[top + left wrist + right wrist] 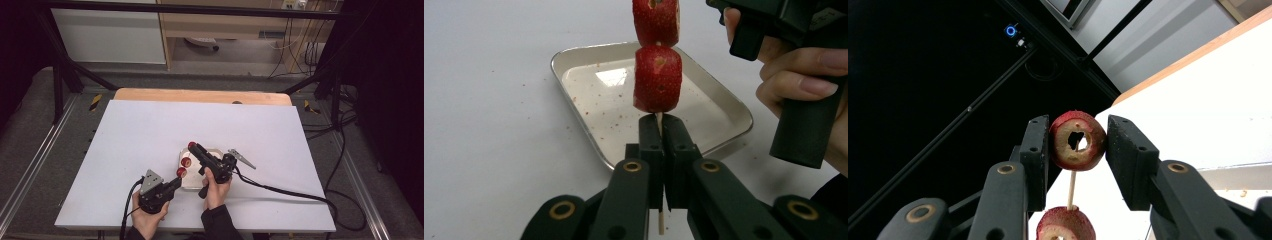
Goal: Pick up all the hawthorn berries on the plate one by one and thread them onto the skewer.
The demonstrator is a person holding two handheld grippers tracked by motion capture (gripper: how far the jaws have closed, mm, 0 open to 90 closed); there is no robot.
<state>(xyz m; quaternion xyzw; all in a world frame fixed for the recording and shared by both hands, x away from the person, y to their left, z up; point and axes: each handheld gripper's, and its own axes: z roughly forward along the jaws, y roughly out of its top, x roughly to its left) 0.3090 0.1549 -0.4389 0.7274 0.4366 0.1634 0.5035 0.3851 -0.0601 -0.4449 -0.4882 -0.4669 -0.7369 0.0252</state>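
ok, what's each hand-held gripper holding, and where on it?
Left hand-held gripper pinches the bare lower end of the wooden skewer, just below the strawberries. Right hand-held gripper clamps the top strawberry piece by its sides, on that skewer.

Tray (719, 107): thin metal, glossy and mirror-like inside, flecked with small red specks; skewer (661, 222): pale bare wood, matt. Strawberry pieces (657, 78): wet-looking red skin, pitted and slightly shiny, with a paler matt core showing on the top piece (1077, 141). Both the left gripper (662, 131) and right gripper (1077, 150): matt black plastic with brass-coloured rivets; table cover (150, 135) smooth, matt white, with a bare wood edge (200, 95) behind it.
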